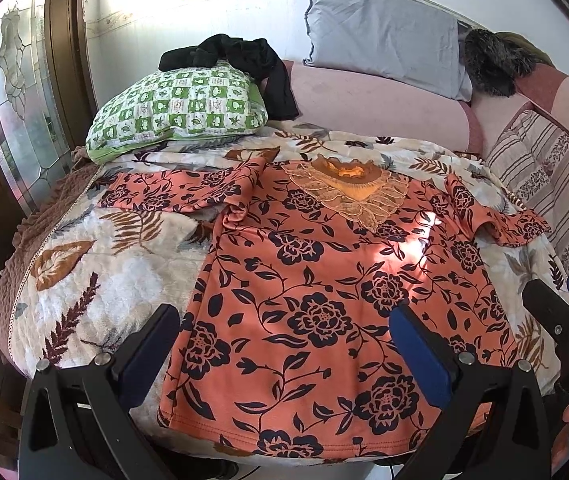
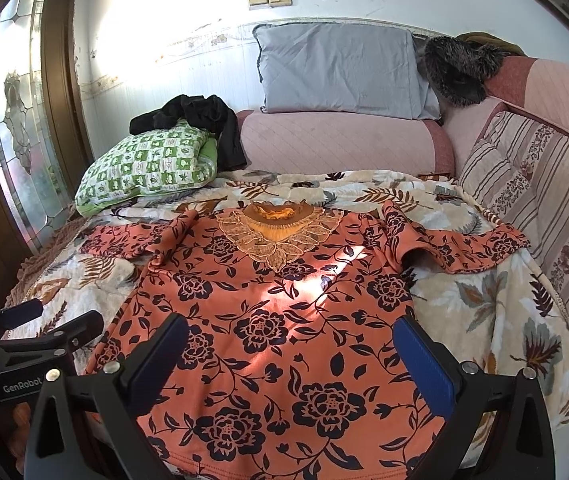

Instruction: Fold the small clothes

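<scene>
Two claws hover over the near hem of an orange floral top [image 1: 324, 288], both spread wide with nothing between their blue pads. The top lies face up and mostly flat on a leaf-patterned blanket [image 1: 96, 264] that covers the bed, its lace collar [image 1: 348, 192] pointing away toward the far cushions. One sleeve [image 1: 176, 192] reaches out to the left, bunched at the armpit; the other sleeve [image 2: 464, 244] runs out to the right with a fold near the shoulder.

The left claw [image 1: 284, 344] straddles the lower left part of the body, its left finger over the blanket just beyond the side seam. The right claw [image 2: 296, 352] sits over the lower right part. Each shows at the edge of the other's view, so they are near one another along the hem.

No fold looks begun. A sensible first step, I judge, is to bring each sleeve in across the chest, then lift the hem toward the collar. To do that well, each claw should pinch both layers of cloth right at an edge, not the blanket beneath, which is plush and easy to snag. Smoothing the bunching under the left arm first would keep the crease straight. Both claws should rise and travel together so the soft knit does not skew.

A green checked pillow [image 1: 176, 112] with a black garment [image 1: 244, 60] on it lies well clear, beyond the left sleeve.
</scene>
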`<action>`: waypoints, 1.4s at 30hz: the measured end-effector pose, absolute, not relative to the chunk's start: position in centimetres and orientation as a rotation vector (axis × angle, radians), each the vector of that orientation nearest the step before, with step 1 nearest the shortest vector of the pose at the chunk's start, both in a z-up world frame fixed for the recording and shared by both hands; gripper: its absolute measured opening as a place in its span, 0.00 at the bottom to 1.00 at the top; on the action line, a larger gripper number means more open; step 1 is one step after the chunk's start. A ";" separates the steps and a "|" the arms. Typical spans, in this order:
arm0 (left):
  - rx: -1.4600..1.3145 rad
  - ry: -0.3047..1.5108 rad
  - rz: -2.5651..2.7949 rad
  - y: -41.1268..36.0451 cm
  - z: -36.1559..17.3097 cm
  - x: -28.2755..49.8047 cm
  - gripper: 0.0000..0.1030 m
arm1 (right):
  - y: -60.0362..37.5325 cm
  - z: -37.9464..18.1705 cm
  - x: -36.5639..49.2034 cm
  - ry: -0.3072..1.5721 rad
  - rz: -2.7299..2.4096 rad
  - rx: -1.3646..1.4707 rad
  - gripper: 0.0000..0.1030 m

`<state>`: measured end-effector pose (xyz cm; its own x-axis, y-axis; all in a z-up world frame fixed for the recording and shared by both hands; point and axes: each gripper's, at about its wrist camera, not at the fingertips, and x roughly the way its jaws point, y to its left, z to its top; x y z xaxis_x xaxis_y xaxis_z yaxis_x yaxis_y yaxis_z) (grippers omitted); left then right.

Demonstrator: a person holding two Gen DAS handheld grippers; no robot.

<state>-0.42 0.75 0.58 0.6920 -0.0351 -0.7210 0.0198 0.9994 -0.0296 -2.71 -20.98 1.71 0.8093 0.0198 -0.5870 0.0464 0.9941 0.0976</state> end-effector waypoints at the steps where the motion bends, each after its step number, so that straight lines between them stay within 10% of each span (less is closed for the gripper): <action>1: -0.020 0.806 -0.030 0.7 0.6 -0.4 1.00 | -21.0 1.7 -2.7 0.627 -0.015 0.108 1.00; 42: -0.020 0.811 -0.017 1.2 0.4 -0.6 1.00 | -20.7 1.7 -2.9 0.610 -0.013 0.106 1.00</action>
<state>-0.56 1.24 0.44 0.6885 -0.0232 -0.7249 0.0077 0.9997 -0.0246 -2.86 -20.71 1.73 0.8195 0.0190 -0.5727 0.0439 0.9944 0.0958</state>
